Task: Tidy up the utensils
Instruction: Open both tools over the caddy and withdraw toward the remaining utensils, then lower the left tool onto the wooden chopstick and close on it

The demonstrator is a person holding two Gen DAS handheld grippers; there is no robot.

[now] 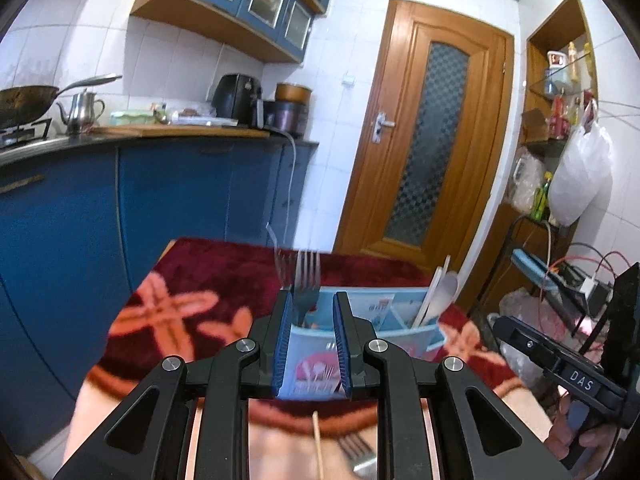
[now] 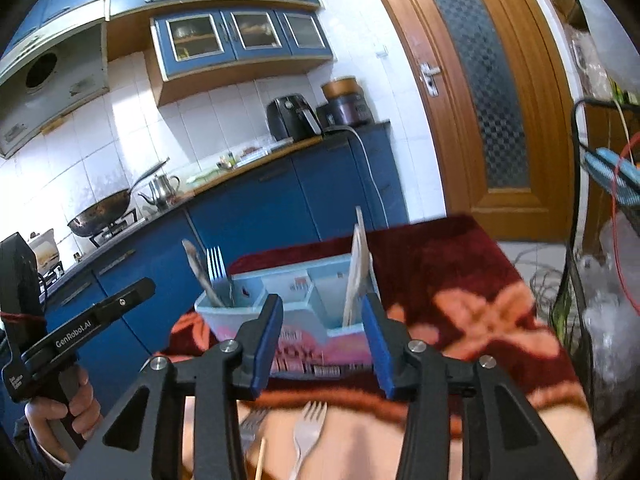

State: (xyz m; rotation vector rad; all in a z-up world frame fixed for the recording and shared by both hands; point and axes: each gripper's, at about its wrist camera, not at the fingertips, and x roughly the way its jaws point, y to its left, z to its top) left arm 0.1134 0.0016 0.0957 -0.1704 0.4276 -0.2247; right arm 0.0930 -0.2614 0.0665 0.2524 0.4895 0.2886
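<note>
Two loose forks [image 2: 308,436] left lying before organizer [image 2: 296,300]; right gripper [image 2: 320,344] half-wide and empty, best lowered squarely over one handle; left gripper [image 1: 312,340] narrow, empty.

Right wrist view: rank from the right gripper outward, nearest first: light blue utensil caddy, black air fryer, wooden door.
1. Light blue utensil caddy: on the red cloth, just ahead of the right gripper and its open fingers.
2. Black air fryer: on the counter behind, centre.
3. Wooden door: back wall, far right.
</note>
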